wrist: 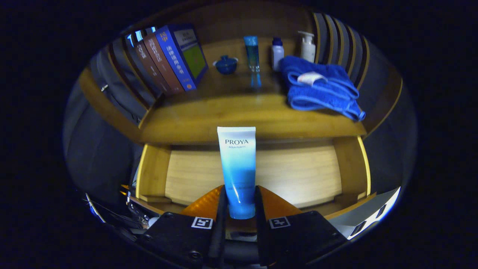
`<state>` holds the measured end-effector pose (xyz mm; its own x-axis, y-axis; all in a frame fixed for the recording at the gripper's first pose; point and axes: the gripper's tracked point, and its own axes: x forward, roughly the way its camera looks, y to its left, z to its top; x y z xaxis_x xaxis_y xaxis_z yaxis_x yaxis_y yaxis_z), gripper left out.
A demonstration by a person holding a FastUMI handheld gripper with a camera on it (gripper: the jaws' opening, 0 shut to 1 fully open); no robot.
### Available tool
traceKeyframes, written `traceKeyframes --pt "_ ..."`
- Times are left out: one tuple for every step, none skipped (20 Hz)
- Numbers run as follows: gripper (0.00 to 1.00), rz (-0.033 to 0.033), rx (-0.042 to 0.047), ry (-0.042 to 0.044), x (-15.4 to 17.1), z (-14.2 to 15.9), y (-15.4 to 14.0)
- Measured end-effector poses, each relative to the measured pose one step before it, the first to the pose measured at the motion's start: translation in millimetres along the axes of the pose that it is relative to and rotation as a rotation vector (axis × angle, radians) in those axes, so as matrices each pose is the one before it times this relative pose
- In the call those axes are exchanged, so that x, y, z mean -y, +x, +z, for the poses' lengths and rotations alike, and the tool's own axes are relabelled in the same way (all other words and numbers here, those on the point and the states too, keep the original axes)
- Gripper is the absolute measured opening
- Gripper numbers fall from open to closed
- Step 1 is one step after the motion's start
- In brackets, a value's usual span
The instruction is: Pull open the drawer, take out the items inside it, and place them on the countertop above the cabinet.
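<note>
The fingers (221, 201) pinch the cleanser tube (237, 168) above the open drawer (254, 172); its smooth tapered body could slip down from the grip.

One tube (237, 168), four books (170, 59), one lidded pot (226, 64), three bottles (277, 53), one folded towel (319, 87), one open drawer (153, 172).

The front part of the countertop (239, 119) is left free; its back is occupied by books (168, 59), bottles (277, 54) and a towel (317, 87) (right side).

Black claw (239, 201), square tag markers
</note>
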<state>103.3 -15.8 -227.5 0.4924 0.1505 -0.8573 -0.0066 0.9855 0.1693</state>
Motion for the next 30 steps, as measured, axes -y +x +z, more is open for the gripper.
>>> traceKeyframes --pt "0.4 -0.00231 0.01927 0.00057 -1.54 16.98 1.78" --pt "0.4 -0.00489 0.01249 0.0044 -1.16 16.41 4.97" --pt "0.39 -0.0023 0.01155 0.00601 -0.89 16.1 6.83" --pt "0.4 -0.00309 0.00991 0.00299 -1.67 14.11 9.55" --pt "0.4 -0.00542 0.00218 0.00245 -0.01 10.5 10.53" --pt "0.4 -0.00291 -0.00848 0.00543 -0.51 12.55 15.62" --pt "0.4 -0.00541 -0.01383 0.01374 -0.58 8.17 13.14" --pt "0.4 -0.00975 -0.0192 0.01136 0.81 4.77 15.17" --pt "0.4 -0.00908 -0.01208 0.00406 1.62 3.16 9.94" --pt "0.4 -0.00493 -0.0086 -0.0011 2.62 2.92 7.15" --pt "0.4 -0.00124 -0.00883 -0.00131 1.79 2.14 7.82" --pt "0.4 -0.00145 -0.00015 -0.00381 1.68 2.55 3.53" --pt "0.41 -0.00169 0.00437 -0.00476 2.0 0.78 3.95" --pt "0.42 0.00127 0.00704 -0.00377 -0.58 3.08 0.26" --pt "0.43 0.00986 0.01004 -0.00194 -1.23 0.96 1.01" --pt "0.46 0.01283 0.01247 -0.00114 -1.67 3.42 -0.46" --pt "0.51 0.00982 0.01345 0.00174 -1.46 5.39 -2.39" --pt "0.63 0.00006 0.00938 -0.00007 -1.06 -1.45 -1.59" --pt "0.76 0.00043 0.00504 -0.00442 1.44 -0.33 -5.27" --pt "0.89 0.00699 0.00483 -0.00533 -0.63 -1.74 -1.15" --pt "1.0 0.00175 0.01327 0.00142 0.68 1.04 -9.87" --pt "1.0 0.00793 0.01794 0.00453 -1.54 -1.68 -2.91" --pt "1.0 0.00325 0.0255 0.00164 -0.47 -0.29 -8.07" --pt "1.0 0.00037 0.02832 -0.00822 -0.03 -0.82 -9.35" --pt "1.0 0.00265 0.03391 -0.01034 -1.5 -0.83 -10.67" --pt "1.0 0.0044 0.03794 -0.00781 -1.91 -0.93 -11.59" --pt "1.0 0.00397 0.04048 -0.00649 -2.46 -0.79 -14.29" --pt "1.0 0.00183 0.04189 -0.01004 -1.92 -0.62 -14.57" --pt "1.0 0.00413 0.04929 -0.0135 -3.33 -1.15 -18.17" --pt "1.0 0.00193 0.04201 -0.01156 -1.93 0.2 -15.62"
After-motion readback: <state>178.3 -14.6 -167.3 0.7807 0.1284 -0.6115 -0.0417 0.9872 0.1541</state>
